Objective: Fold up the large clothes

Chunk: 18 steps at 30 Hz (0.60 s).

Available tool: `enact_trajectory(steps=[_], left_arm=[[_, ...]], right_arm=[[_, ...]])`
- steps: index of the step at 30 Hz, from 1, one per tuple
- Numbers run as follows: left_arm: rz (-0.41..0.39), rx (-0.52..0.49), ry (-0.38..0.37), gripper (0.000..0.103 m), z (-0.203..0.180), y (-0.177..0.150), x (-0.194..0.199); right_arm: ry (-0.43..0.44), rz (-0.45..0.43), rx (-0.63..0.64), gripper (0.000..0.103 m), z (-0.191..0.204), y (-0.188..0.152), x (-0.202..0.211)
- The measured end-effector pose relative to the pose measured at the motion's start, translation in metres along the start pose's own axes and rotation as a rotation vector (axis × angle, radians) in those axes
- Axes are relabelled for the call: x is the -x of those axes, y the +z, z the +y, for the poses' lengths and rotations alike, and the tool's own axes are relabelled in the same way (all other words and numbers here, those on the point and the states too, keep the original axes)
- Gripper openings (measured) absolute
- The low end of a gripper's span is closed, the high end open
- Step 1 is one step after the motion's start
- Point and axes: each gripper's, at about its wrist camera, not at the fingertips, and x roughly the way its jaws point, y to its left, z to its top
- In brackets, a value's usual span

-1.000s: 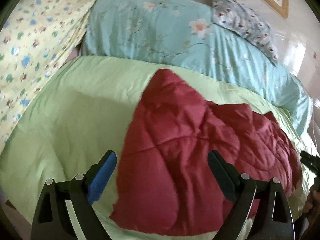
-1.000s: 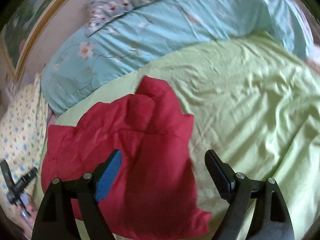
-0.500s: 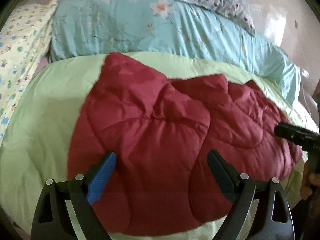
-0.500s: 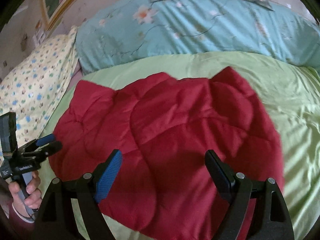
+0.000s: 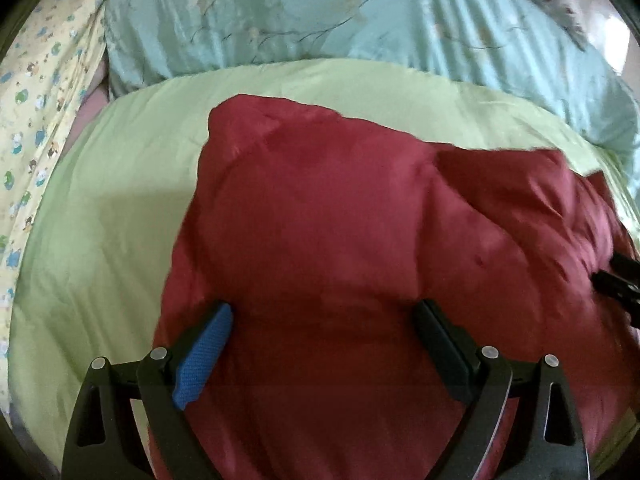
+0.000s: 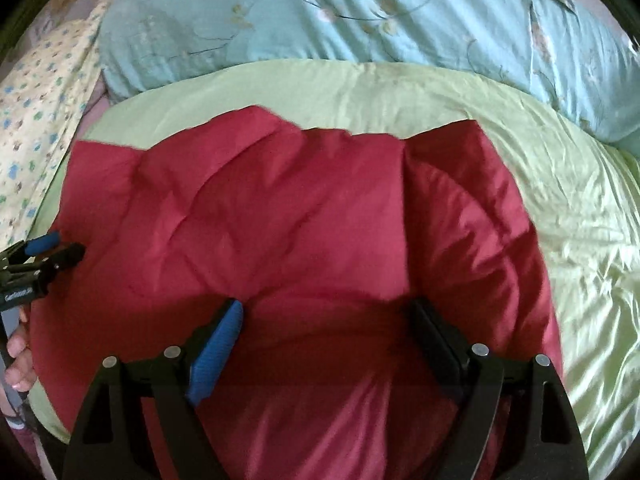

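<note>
A dark red quilted garment (image 5: 340, 220) lies crumpled on a light green bedsheet (image 5: 100, 240); it also fills the right wrist view (image 6: 280, 220). My left gripper (image 5: 324, 320) is open and empty, close above the garment's near part. My right gripper (image 6: 326, 316) is open and empty, close above the garment's near edge. The left gripper also shows at the left edge of the right wrist view (image 6: 44, 256), beside the garment's left side. The right gripper's tip shows at the right edge of the left wrist view (image 5: 616, 280).
A light blue floral duvet (image 5: 360, 28) is bunched along the far side of the bed. A yellow patterned pillow (image 5: 36, 100) lies at the left. The green sheet (image 6: 580, 240) stretches out to the right of the garment.
Both grippers have moved closer to the red garment, which now fills more of each view. The garment lies more spread out than a second ago. Both grippers stay open.
</note>
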Motion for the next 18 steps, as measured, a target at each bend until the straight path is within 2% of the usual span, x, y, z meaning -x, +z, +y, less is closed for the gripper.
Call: enact_trajectory(steps=[5,10,12,18], left_arm=[[0.054,0.08,-0.024,0.095,0.015,0.029,-0.035],[0.064,0.094,-0.038,0.098,0.014,0.042,-0.061],[0.065,0.102,-0.047,0.1,0.016,0.043,-0.07],[0.026,0.153,-0.073,0.101,0.028,0.034,-0.076]], right_arm=[[0.006,0.002,-0.056,0.085,-0.02,0.012,-0.012],[0.044,-0.024,-0.127,0.086,-0.043,0.012,-0.026],[0.078,-0.034,-0.166,0.086,-0.052,0.009,-0.027],[0.106,-0.077,-0.226,0.085,-0.059,0.003,-0.021]])
